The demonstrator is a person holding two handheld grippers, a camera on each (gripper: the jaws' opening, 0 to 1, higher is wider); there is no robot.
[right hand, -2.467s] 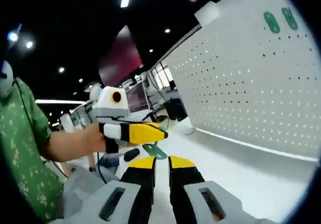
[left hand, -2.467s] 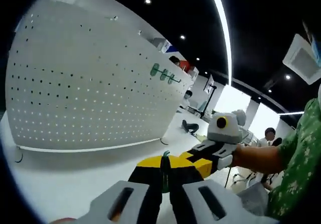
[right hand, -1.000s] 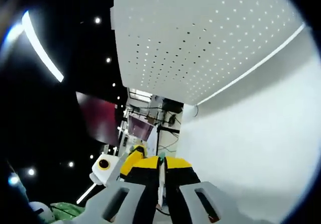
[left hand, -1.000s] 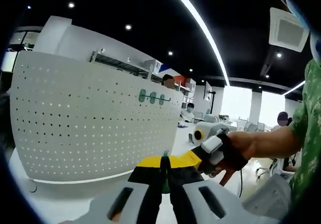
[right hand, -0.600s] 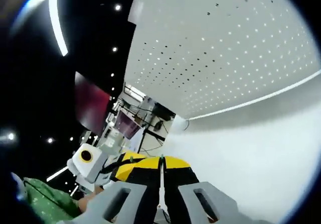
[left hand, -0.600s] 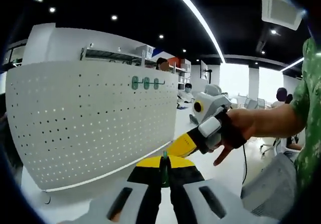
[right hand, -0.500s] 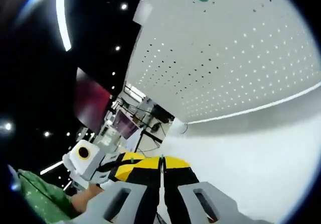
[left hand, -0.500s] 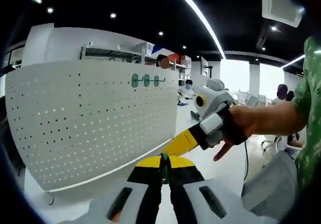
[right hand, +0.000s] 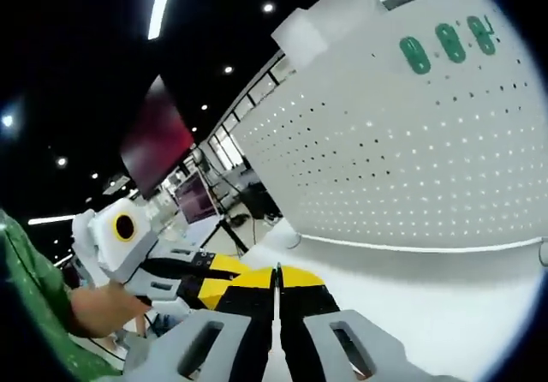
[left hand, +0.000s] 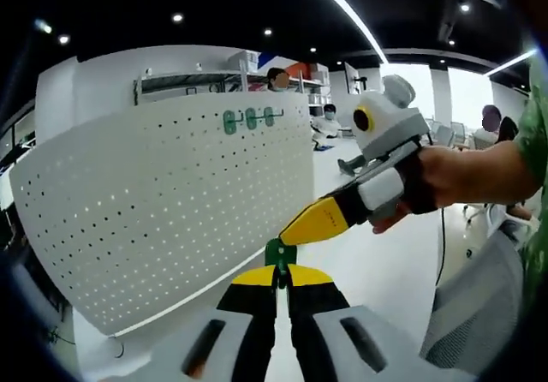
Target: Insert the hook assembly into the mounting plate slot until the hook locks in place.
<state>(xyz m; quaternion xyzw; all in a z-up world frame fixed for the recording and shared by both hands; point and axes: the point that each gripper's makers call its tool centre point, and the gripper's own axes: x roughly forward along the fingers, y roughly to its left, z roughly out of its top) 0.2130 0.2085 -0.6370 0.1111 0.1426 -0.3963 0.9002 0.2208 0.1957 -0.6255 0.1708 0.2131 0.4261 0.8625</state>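
Note:
A small green hook (left hand: 278, 252) sticks up from between my left gripper's (left hand: 277, 281) yellow-tipped jaws, which are shut on its thin stem. My right gripper (left hand: 295, 232), held by a hand (left hand: 454, 176), comes in from the right and its yellow tips meet the same hook. In the right gripper view my right gripper (right hand: 276, 281) is shut with a thin pale sliver of the hook (right hand: 276, 286) edge-on between its jaws. The left gripper (right hand: 184, 281) reaches in from the left beside it. The white perforated mounting plate (left hand: 171, 202) (right hand: 411, 159) stands upright behind.
Three green hooks (left hand: 248, 119) (right hand: 445, 44) hang in a row near the plate's top edge. The plate stands on a white table (left hand: 385, 271) (right hand: 445, 305). A green sleeve (right hand: 34, 313) and people at desks (left hand: 325, 121) show in the background.
Both cameras have swung and the plate now looks closer and more upright. The right gripper has risen and its tips have closed in on the green hook above my left jaws.

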